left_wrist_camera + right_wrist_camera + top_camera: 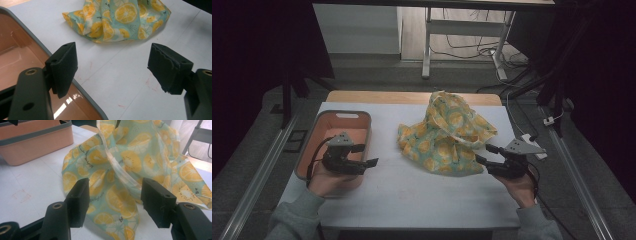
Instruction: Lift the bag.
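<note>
A crumpled cloth [444, 135] printed with yellow lemon slices on pale green is heaped on the white table, slightly right of centre. My right gripper [483, 153] sits at its near right edge, open. In the right gripper view the cloth [130, 157] spreads just ahead of and below the jaws of my right gripper [116, 182], whose pads do not press on it. My left gripper [368, 154] hovers open at the near right corner of a pink basket [337, 116]. In the left gripper view, my left gripper [112, 50] holds nothing, with the cloth [117, 17] farther ahead.
The pink basket [37, 42] with a grey rim looks empty; its side wall [35, 145] stands left of the cloth. White table cover [412, 195] stretches bare between my hands. Desk legs and cables [472, 50] lie on the floor beyond the table.
</note>
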Demonstrator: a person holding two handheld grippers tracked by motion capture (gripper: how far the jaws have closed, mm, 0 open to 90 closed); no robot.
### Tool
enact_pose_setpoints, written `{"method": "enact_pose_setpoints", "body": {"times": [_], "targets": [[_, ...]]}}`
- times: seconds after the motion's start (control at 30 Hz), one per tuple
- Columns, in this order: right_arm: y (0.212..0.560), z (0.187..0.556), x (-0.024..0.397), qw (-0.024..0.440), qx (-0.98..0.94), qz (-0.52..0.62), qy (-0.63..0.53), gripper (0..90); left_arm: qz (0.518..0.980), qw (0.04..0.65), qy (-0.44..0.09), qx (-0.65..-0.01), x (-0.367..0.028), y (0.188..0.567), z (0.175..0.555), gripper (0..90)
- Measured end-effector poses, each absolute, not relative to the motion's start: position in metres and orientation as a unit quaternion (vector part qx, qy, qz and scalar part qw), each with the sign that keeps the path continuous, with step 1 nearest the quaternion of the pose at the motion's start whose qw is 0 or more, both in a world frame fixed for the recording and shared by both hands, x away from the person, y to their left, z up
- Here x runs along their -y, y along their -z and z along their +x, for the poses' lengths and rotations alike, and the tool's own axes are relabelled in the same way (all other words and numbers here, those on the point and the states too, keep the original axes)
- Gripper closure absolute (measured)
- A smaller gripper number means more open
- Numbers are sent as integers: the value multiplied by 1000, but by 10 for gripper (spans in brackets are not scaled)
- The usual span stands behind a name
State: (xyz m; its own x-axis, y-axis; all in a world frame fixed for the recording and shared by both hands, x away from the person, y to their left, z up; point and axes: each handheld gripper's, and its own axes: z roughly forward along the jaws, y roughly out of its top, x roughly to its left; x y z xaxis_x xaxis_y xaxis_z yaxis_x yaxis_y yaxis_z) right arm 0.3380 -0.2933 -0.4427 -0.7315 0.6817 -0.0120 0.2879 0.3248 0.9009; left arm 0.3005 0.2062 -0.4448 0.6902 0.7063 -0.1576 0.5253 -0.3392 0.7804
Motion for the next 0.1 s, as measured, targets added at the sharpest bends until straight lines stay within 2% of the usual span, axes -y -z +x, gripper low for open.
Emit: {"method": "enact_pose_setpoints", "body": {"times": [0.1], "targets": [[443,338,293,200,-790,307,-492,401,811,433,-104,-380,-206,445,300,245]]}}
